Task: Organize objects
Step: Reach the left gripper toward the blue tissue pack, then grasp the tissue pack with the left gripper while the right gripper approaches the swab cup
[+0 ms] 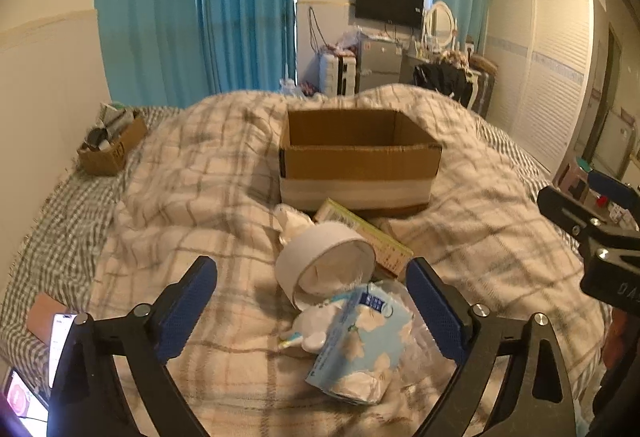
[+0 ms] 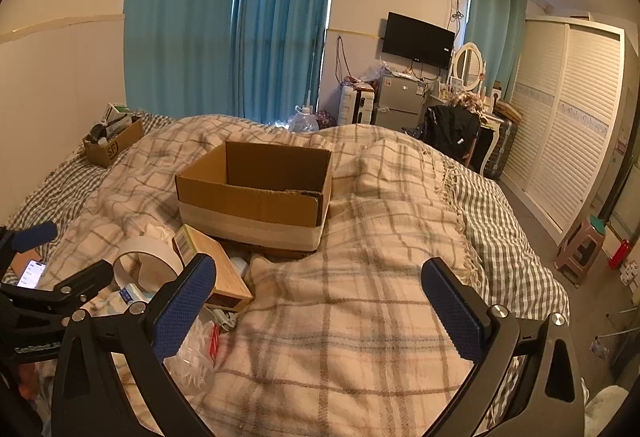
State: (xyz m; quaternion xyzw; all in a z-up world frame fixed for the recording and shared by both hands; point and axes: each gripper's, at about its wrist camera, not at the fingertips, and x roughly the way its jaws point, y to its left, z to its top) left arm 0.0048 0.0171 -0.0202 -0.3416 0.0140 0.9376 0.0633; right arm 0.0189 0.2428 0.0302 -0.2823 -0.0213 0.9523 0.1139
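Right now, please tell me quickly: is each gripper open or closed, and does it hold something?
Left gripper: open, holding nothing; it hovers above the tape roll and tissue pack.
Right gripper: open, holding nothing, over the plaid blanket.

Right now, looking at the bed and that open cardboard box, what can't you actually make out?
- Floor of the cardboard box: its front wall hides it in the left wrist view.
- Plush toy: partly covered by the tissue pack.
- Tissue pack label: too small, blurred.
- Flat box: its near end sits behind the right gripper finger in the right wrist view.
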